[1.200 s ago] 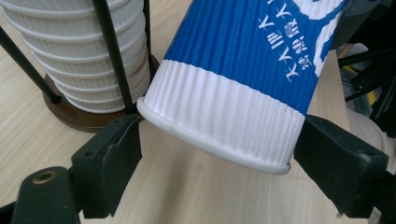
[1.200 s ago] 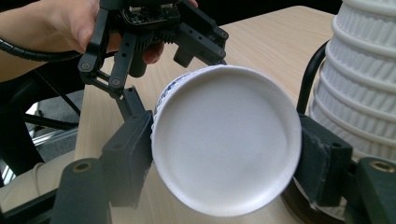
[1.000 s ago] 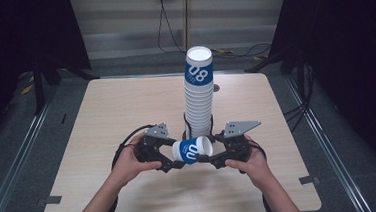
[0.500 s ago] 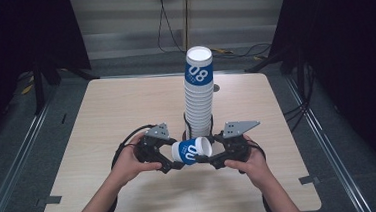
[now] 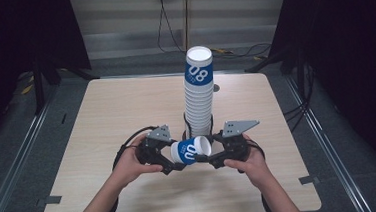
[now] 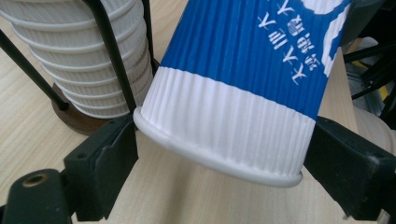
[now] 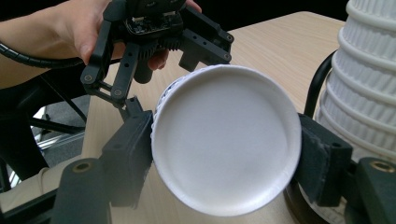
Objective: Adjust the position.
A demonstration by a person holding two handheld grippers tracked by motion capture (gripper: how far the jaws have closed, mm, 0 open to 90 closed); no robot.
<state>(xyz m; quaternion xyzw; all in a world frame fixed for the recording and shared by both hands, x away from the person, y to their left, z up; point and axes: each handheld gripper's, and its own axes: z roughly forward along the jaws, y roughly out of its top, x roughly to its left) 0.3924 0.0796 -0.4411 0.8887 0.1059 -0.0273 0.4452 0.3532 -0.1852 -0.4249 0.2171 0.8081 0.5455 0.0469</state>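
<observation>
- Left gripper (image 5: pixel 175 156), near centre of the tabletop (image 5: pixel 126 105): its fingers (image 6: pixel 105 158) sit on either side of the white rim band of a blue-and-white ribbed paper cup (image 6: pixel 243 93). The jaws have just been closing with the cup between them, and the pads look to be in contact.
- Right gripper (image 5: pixel 208 154), just right of it: its fingers (image 7: pixel 128 154) are clamped on the cup's closed base end, which faces that gripper's camera.
- The cup lies on its side in the air just above the tabletop, bridging the two grippers, rim to the left and base to the right.
- Step, as I read it: a hand-to-hand transfer or re-grip of one cup, with both grippers on it.
- Just beyond: a tall stack of upside-down white ribbed paper cups (image 5: pixel 199 95) in a black wire holder (image 6: pixel 112 51) on a dark round base (image 6: pixel 77 116).
- Next move likely needs one gripper to let go once the other's hold is firm. Then turn the cup rim-down and line it up over the stack top without knocking the tower.
</observation>
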